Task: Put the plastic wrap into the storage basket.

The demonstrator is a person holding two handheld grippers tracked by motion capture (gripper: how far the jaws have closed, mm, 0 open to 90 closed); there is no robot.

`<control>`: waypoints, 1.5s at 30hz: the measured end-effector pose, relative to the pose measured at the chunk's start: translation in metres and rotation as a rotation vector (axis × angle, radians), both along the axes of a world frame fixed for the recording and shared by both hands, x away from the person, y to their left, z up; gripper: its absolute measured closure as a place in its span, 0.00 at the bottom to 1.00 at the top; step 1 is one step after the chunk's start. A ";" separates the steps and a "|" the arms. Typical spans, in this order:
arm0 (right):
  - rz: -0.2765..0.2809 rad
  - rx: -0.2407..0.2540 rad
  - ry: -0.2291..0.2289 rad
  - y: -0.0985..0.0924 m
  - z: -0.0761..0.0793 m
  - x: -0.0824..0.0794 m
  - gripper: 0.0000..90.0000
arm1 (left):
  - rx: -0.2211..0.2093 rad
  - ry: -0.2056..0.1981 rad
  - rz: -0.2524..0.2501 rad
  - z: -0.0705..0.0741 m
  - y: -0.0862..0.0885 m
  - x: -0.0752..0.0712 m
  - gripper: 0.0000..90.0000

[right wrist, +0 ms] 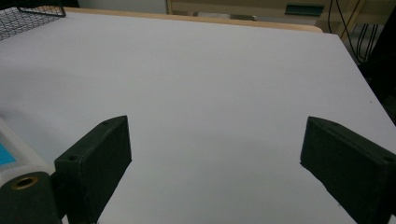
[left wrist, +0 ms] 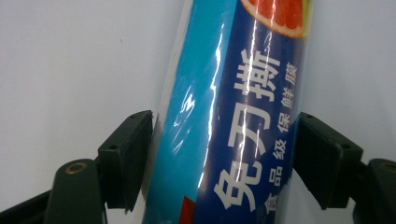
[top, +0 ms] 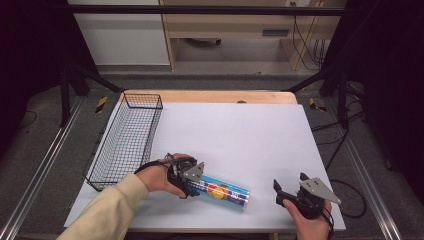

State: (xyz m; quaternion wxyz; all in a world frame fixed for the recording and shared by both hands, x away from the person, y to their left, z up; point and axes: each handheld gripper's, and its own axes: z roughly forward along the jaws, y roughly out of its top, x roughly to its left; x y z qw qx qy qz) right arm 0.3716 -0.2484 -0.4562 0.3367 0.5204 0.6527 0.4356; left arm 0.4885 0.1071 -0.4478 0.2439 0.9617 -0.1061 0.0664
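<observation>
- A wooden table (top: 210, 96), its light top showing as a strip along the far edge.
- A white sheet (top: 240, 135) covers nearly all of the tabletop.
- A black wire basket (top: 127, 140) stands on the sheet's left side, long axis running front to back.
- A blue roll of cling film (top: 222, 191) lies on its side near the front edge, right of the basket.

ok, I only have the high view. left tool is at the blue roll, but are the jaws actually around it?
Observer: Yes. In the left gripper view the roll sits between both jaws of the left tool, which press its sides near one end.
Operator: Any print on it?
Observer: Large white Chinese characters and a grapefruit slice on the wrap.
Operator: Right tool?
Observer: The right tool is open with bare white table between its jaws, and the wire basket far off at top left.
</observation>
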 end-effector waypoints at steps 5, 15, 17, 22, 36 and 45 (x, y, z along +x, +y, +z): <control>0.001 0.000 0.000 0.000 0.000 0.000 0.10 | 0.004 0.003 -0.008 0.000 0.000 0.001 0.29; 0.002 0.000 0.000 0.000 0.000 0.000 0.10 | -0.004 0.013 -0.010 0.000 0.000 0.002 0.29; 0.003 0.001 0.005 0.000 0.000 0.000 0.10 | -0.005 0.013 -0.010 0.000 0.000 0.002 0.29; 0.005 0.002 0.005 0.000 0.000 0.000 0.10 | -0.001 0.020 -0.006 -0.001 -0.001 0.004 0.29; 0.011 0.006 0.007 0.001 0.000 0.000 0.10 | 0.016 0.041 0.010 -0.004 -0.005 0.009 0.28; 0.006 0.005 0.004 0.001 0.001 0.000 0.11 | 0.034 0.031 0.031 -0.004 -0.008 0.008 0.28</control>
